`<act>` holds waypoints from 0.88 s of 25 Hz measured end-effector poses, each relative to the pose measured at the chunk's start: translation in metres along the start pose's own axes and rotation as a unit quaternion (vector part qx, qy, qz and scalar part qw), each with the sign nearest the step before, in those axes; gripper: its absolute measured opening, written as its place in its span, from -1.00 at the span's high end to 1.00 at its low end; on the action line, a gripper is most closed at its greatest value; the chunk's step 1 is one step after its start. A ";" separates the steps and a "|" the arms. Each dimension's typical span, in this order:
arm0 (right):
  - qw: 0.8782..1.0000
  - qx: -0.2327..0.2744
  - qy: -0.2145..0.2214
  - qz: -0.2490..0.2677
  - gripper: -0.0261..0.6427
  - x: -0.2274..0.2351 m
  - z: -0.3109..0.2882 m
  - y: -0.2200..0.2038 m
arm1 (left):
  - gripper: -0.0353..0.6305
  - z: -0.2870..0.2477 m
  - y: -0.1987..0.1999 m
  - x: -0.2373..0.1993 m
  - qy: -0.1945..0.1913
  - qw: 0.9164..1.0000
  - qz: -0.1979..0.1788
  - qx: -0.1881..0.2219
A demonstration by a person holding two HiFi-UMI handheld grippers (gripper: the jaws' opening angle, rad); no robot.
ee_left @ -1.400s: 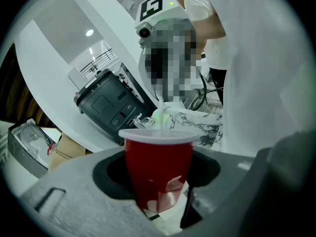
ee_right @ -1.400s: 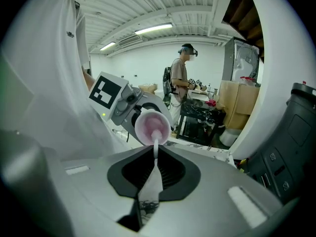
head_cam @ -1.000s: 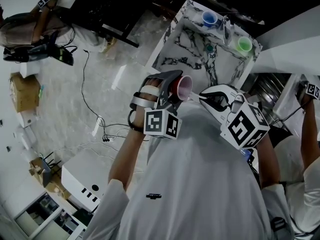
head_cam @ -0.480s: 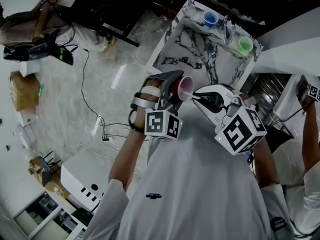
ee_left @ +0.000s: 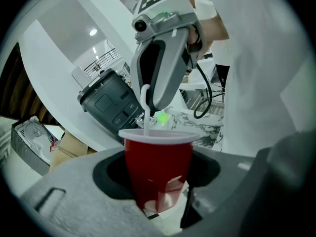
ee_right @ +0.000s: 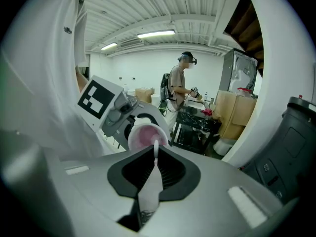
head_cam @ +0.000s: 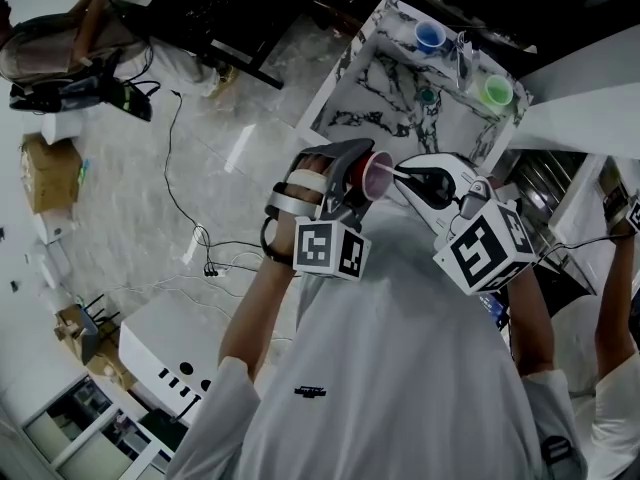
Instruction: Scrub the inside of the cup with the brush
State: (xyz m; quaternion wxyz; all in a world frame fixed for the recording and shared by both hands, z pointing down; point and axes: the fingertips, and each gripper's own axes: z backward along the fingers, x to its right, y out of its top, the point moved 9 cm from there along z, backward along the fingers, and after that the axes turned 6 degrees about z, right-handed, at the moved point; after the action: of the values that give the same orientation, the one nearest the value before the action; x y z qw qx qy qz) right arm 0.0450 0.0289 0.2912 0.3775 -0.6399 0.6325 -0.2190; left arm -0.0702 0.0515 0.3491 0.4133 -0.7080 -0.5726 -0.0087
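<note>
Jaws of the left claw (head_cam: 348, 176) clamp a red, white-rimmed plastic cup (ee_left: 158, 167) sideways in mid-air. The right claw (head_cam: 405, 177) pinches a slim white plastic brush (ee_right: 149, 186), its tip inside the cup's mouth.

Both grippers are hanging in mid-air, nothing under them. The person's torso (head_cam: 400, 368) is blocking the near side. The left gripper (head_cam: 350, 180) is walling in the cup (head_cam: 371, 175) on both sides. The brush (head_cam: 392, 175) and right gripper (head_cam: 408, 176) are crowding its mouth. Beyond, the table (head_cam: 370, 98) is lying bare along its near edge, with a blue cup (head_cam: 431, 36) and a green cup (head_cam: 497, 90) sitting along its far edge.
</note>
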 end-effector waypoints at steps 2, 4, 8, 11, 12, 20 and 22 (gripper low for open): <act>1.000 -0.007 0.000 -0.005 0.84 0.001 -0.001 -0.005 | 0.12 0.000 0.000 0.000 0.001 1.000 -0.001 0.000; 1.000 -0.013 0.005 -0.011 0.84 0.000 -0.002 -0.009 | 0.12 0.001 -0.001 -0.002 0.003 1.000 -0.002 -0.001; 0.999 -0.027 0.019 -0.016 0.84 -0.006 -0.002 -0.016 | 0.12 0.000 0.000 -0.004 0.005 1.000 -0.003 -0.001; 0.999 -0.029 0.029 -0.023 0.84 -0.009 0.000 -0.019 | 0.12 0.000 0.000 -0.005 0.003 1.000 -0.006 0.000; 0.999 -0.027 0.032 -0.026 0.84 -0.011 0.000 -0.019 | 0.12 0.000 0.000 -0.005 0.002 1.000 -0.007 -0.001; 0.998 0.006 0.050 -0.041 0.84 -0.022 0.002 -0.009 | 0.12 -0.002 -0.001 -0.003 -0.002 1.000 -0.013 -0.004; 0.998 0.013 0.049 -0.039 0.84 -0.023 0.002 -0.005 | 0.11 -0.002 -0.002 -0.003 -0.002 1.000 -0.012 -0.005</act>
State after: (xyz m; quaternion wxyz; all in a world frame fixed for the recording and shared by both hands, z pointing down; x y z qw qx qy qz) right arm 0.0479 0.0510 0.2985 0.3459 -0.6476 0.6218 -0.2726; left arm -0.0719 0.0475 0.3502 0.4089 -0.7032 -0.5815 -0.0152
